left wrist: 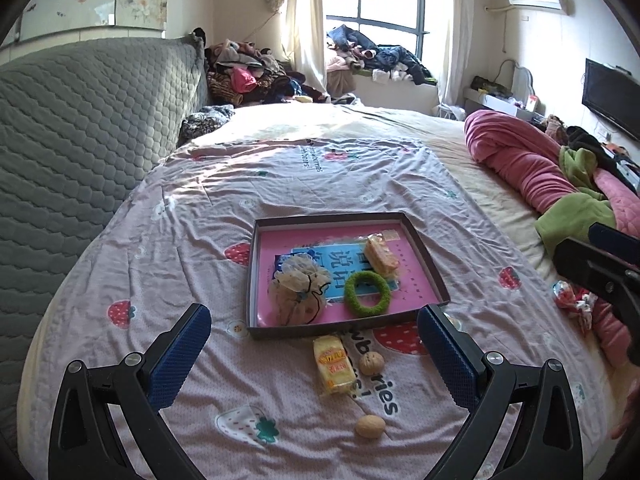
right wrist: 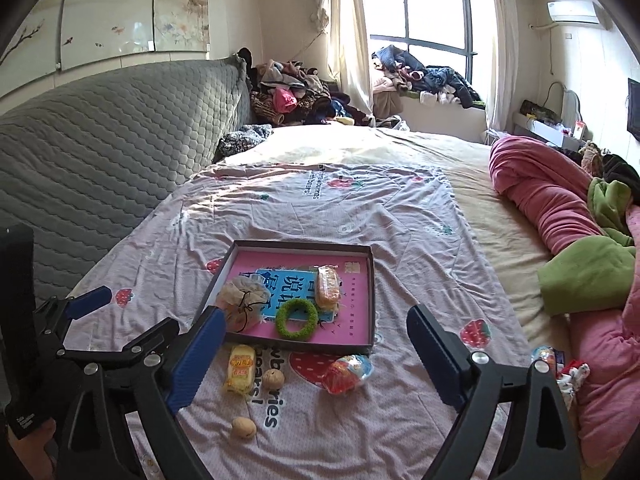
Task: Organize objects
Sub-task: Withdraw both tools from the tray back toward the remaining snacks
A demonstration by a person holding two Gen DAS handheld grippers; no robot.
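Note:
A shallow box tray with a pink floor lies on the bed. It holds a mesh pouch, a green ring and a wrapped cake. In front of it lie a yellow wrapped cake, two walnuts and a red-blue snack packet. My left gripper is open and empty above the yellow cake. My right gripper is open and empty above the packet.
A grey quilted headboard runs along the left. Pink and green bedding is heaped at the right, with small packets beside it. Clothes pile by the window.

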